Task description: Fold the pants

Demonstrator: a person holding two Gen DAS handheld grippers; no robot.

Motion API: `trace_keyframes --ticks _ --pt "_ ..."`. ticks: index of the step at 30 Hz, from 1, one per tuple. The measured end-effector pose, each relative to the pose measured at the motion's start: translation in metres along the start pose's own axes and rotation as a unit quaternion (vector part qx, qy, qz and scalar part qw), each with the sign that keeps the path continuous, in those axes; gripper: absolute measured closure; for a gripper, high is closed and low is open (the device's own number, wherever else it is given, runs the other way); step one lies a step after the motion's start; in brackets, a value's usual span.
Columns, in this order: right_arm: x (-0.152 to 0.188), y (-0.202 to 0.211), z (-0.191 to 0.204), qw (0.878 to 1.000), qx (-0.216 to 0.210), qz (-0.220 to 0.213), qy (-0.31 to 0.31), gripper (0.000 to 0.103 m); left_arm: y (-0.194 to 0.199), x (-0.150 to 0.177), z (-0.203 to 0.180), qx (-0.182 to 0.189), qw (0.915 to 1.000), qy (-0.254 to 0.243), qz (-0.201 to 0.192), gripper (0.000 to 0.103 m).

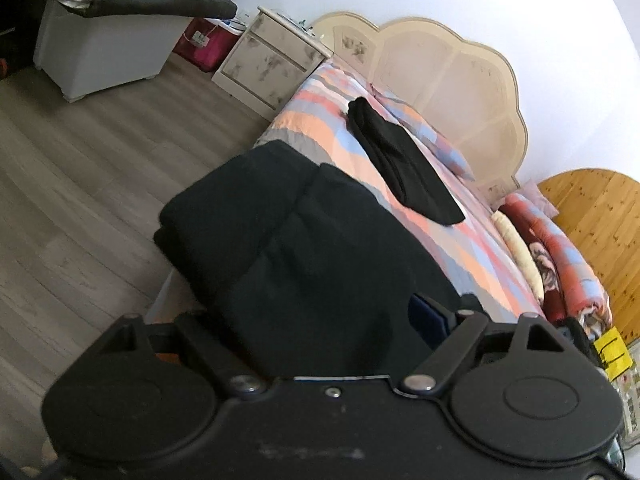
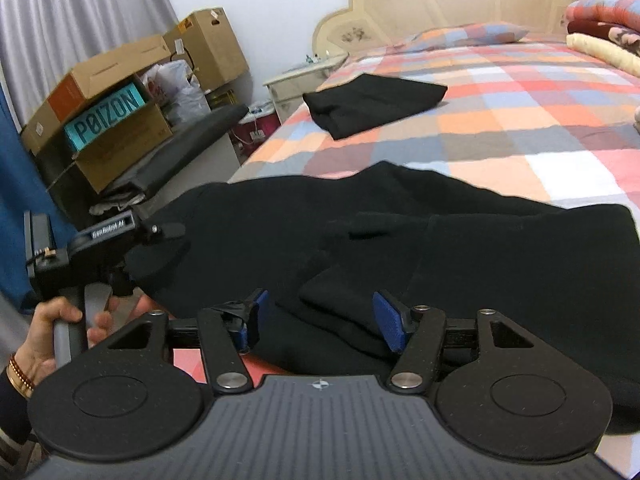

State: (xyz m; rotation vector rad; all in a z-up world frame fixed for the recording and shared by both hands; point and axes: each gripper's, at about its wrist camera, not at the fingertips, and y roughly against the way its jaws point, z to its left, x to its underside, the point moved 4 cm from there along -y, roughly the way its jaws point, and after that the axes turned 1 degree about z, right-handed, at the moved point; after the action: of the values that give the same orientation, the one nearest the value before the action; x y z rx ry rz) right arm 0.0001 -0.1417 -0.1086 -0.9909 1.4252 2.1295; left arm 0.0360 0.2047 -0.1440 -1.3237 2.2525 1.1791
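Left gripper (image 2: 160, 236) sits off to the left at the bed's (image 2: 520, 120) edge, buried in black pants (image 2: 460, 248); can't tell how its jaws stand. The pants lie bunched just ahead of both sets of jaws. Right gripper (image 2: 316, 320) has jaws wide, a fold of cloth between them. Fabric looks soft, thick and floppy, so I'd grab a doubled edge or the hem. Black on black hides seams and the waistband. A folded dark garment (image 2: 372, 102) lies farther up.
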Motion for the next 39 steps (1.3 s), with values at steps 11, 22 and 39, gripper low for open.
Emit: trace_keyframes --ticks 11,22,39 --pt "0.009 -0.049 -0.002 1.0 0.026 0.005 -0.015 0.08 0.001 -0.006 0.0 -0.018 0.9988 0.027 -0.037 0.08" --pt "-0.007 -0.017 -0.014 0.999 -0.001 -0.028 -0.039 0.082 0.048 -0.012 -0.111 0.038 0.9896 -0.102 -0.094 0.091" --pt "0.01 0.076 -0.116 0.978 0.068 -0.13 -0.148 0.08 -0.011 0.12 -0.283 0.134 0.9558 -0.261 0.026 0.091"
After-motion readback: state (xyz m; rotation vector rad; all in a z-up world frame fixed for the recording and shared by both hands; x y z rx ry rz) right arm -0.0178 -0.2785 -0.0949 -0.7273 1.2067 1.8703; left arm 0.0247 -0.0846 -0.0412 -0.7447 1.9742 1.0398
